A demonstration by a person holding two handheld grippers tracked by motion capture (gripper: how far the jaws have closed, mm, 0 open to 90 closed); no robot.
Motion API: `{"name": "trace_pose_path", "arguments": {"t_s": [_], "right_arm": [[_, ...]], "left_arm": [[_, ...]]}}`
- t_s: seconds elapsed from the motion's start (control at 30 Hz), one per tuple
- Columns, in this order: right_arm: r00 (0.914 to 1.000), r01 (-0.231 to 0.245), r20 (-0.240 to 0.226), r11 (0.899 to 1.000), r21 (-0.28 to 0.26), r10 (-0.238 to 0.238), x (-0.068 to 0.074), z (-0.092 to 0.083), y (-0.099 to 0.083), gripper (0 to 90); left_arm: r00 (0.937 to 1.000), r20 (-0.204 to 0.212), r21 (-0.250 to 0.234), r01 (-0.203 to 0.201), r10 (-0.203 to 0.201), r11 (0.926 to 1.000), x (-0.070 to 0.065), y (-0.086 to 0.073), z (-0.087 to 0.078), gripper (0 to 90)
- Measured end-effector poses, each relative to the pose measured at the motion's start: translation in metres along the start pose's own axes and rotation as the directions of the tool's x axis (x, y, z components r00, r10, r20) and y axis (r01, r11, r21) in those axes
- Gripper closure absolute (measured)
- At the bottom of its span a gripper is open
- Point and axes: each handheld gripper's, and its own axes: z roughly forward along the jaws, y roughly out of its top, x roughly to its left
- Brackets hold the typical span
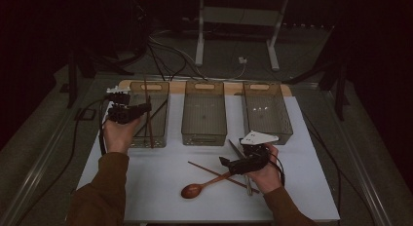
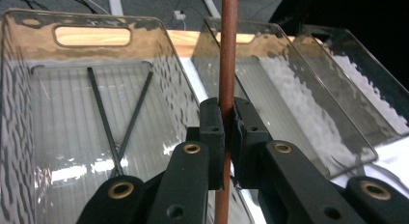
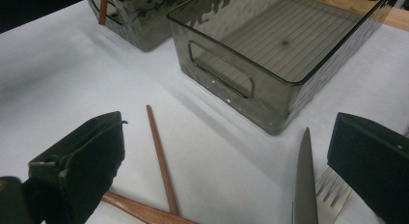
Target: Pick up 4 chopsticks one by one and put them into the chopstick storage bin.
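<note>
Chopstick clamped in left tool, over bin

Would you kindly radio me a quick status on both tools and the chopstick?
Left tool shut on brown chopstick, above left bin. Right tool open, empty, over second chopstick. Two black chopsticks already binned.

Chopstick ends cropped (top, bottom).

You're at a white table top in a dark room, grey floor around it, black cables and a white metal stand behind.
</note>
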Motion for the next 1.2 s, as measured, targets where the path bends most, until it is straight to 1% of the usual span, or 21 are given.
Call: {"name": "trace_pose_path", "arguments": {"t_s": [0.23, 0.37, 0.47, 0.6, 0.77, 0.87, 1.1, 1.17, 1.2], "right_arm": [[1.0, -0.001, -0.004, 1.0, 0.002, 0.001, 0.001, 0.001, 0.0, 0.0], [1.0, 0.0, -0.005, 1.0, 0.001, 0.0, 0.001, 0.001, -0.001, 0.0], [1.0, 0.002, -0.008, 1.0, 0.0, -0.002, 0.001, 0.001, -0.001, 0.0], [1.0, -0.001, -0.009, 1.0, 0.001, 0.001, 0.001, 0.002, -0.002, 0.0], [0.9999, -0.001, -0.01, 1.0, 0.002, 0.001, 0.0, 0.001, -0.003, 0.0], [0.9999, -0.003, -0.011, 1.0, 0.0, 0.003, 0.0, 0.0, -0.004, 0.0], [0.9999, -0.004, -0.01, 1.0, -0.002, 0.004, -0.002, -0.002, -0.005, 0.0], [0.9999, -0.006, -0.01, 1.0, -0.004, 0.006, -0.002, -0.002, -0.005, 0.0], [0.9999, -0.006, -0.009, 1.0, -0.004, 0.006, -0.003, -0.002, -0.005, 0.0]], "left_arm": [[0.9985, -0.028, -0.016, 0.046, -0.047, 0.9988, 0.011, 0.006, 0.011, 86.0], [0.9961, -0.033, -0.03, 0.08, -0.081, 0.9963, 0.018, 0.008, 0.018, 86.0], [0.9948, -0.038, -0.035, 0.093, -0.095, 0.995, 0.021, 0.008, 0.025, 85.9], [0.9941, -0.049, -0.034, 0.096, -0.097, 0.9948, 0.022, 0.007, 0.033, 85.9], [0.9932, -0.06, -0.05, 0.097, -0.1, 0.9941, 0.023, 0.007, 0.042, 85.8], [0.9921, -0.068, -0.051, 0.102, -0.105, 0.9935, 0.023, 0.006, 0.046, 85.7], [0.9899, -0.077, -0.055, 0.114, -0.119, 0.9919, 0.024, 0.005, 0.051, 85.2], [0.9894, -0.08, -0.055, 0.117, -0.121, 0.9916, 0.024, 0.005, 0.052, 84.5], [0.9897, -0.078, -0.056, 0.116, -0.121, 0.9916, 0.024, 0.005, 0.052, 82.6]]}}
